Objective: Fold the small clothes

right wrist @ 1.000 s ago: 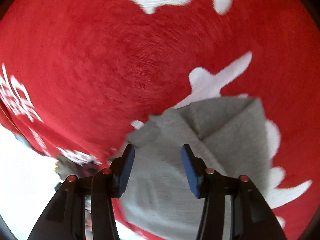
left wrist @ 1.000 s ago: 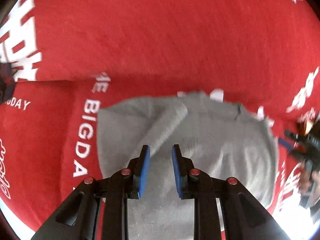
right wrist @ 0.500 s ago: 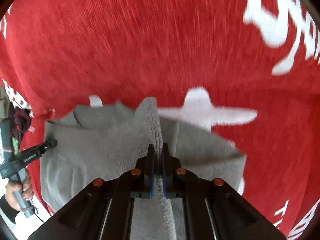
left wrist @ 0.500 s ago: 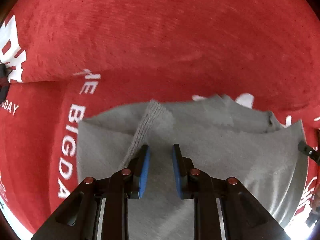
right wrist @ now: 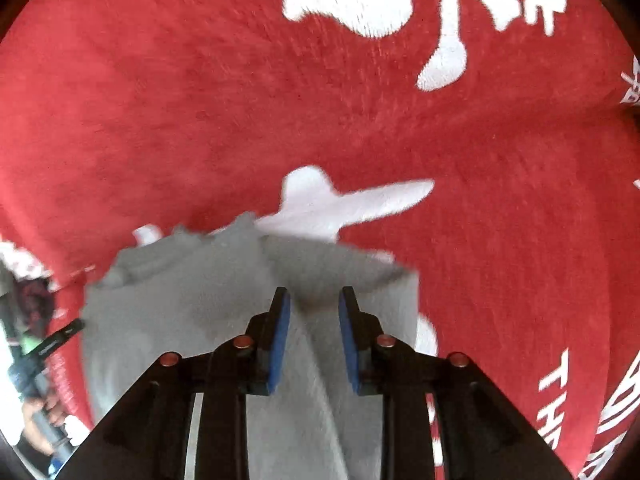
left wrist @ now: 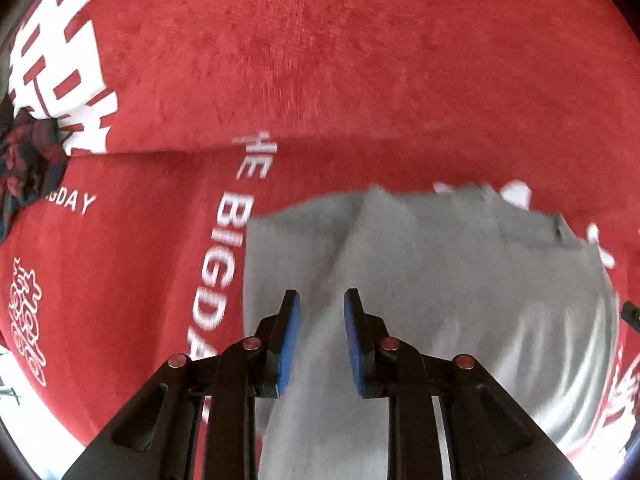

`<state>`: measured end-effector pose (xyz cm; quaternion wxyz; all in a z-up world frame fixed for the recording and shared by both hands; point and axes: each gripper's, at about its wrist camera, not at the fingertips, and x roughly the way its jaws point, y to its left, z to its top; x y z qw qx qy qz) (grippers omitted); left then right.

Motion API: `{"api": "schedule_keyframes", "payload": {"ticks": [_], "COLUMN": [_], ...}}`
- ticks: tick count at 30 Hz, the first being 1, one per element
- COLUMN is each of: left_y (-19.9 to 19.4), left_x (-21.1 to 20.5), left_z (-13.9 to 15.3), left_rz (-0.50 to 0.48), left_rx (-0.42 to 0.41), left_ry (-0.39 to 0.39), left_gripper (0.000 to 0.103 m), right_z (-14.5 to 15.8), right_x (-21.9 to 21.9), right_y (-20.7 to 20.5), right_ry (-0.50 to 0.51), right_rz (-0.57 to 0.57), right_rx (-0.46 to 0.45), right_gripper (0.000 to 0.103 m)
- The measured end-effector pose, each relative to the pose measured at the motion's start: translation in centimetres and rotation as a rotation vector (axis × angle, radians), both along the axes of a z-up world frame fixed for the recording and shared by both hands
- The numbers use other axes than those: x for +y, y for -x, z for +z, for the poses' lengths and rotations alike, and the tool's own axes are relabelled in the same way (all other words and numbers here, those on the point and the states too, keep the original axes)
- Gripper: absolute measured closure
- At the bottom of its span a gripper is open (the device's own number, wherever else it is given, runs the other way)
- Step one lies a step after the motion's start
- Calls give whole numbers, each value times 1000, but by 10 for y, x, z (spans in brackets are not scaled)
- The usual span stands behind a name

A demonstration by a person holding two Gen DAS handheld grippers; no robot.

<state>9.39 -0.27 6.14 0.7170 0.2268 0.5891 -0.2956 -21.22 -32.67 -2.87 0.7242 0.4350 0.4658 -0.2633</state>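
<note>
Left wrist view: one red cloth (left wrist: pixel 360 60), printed with white characters and the words "THE BIGDAY", is spread under everything, and one grey garment (left wrist: pixel 460 288) is laid flat on it at lower right. One dark plaid bundle (left wrist: pixel 28 164) is seen at the cloth's far left edge, well apart from the garment. Two grippers are counted. The left gripper (left wrist: pixel 322 336) is pointed steeply down over the garment, its blue pads set a narrow gap apart, with a raised fold of grey fabric seen between them; whether the pads press on it cannot be told. Right wrist view: the right gripper (right wrist: pixel 314 336) is held over the garment's (right wrist: pixel 180 300) other side, its jaws opening, a grey ridge lying between the pads without being pinched. A hand (right wrist: pixel 38 420) is glimpsed at lower left.
</note>
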Motion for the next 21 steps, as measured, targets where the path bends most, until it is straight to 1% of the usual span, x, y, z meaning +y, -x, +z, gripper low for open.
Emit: {"api": "schedule_keyframes", "payload": {"ticks": [1,2,3,4,7,9,10,11,12,15,17,18,21], "left_y": [7,15,22,30,51,63,67,71,74,77,78,78,78], "left_x": [8,15,22,27,48,57,57,59,61,66,68,70,74], "left_z": [2,2,2,2,-7,-14,-18,-18,-20,-24,-26,-26,-20], "left_rz": [-7,-11,-14,-15,-6,8,15,20,23,21,23,27,33], "left_rx": [11,27,45,59,111,133,139,140,137,117,110,107,96], "left_ry": [-5,-9,-12,-16,-26,-42,-50,-54,-57,-67,-66,-66,-73], "left_gripper": [79,79,79,79,79,79,79,79,79,79,79,79,79], "right_z": [1,1,-1,-2,-10,-17,-24,-28,-33,-19,-22,-28,-36], "right_x": [7,13,22,31,55,65,70,75,81,88,86,86,93], "right_y": [9,16,27,33,61,72,75,77,76,78,89,97,110], "right_ry": [-21,-34,-56,-75,-137,-174,-208,-238,-254,-203,-220,-243,-270], "right_rz": [20,28,33,32,19,16,18,27,40,77,36,4,-26], "right_rx": [-1,8,22,33,49,57,58,57,62,56,56,70,81], "right_gripper": [73,68,58,54,54,54,56,78,95,96,97,98,98]}}
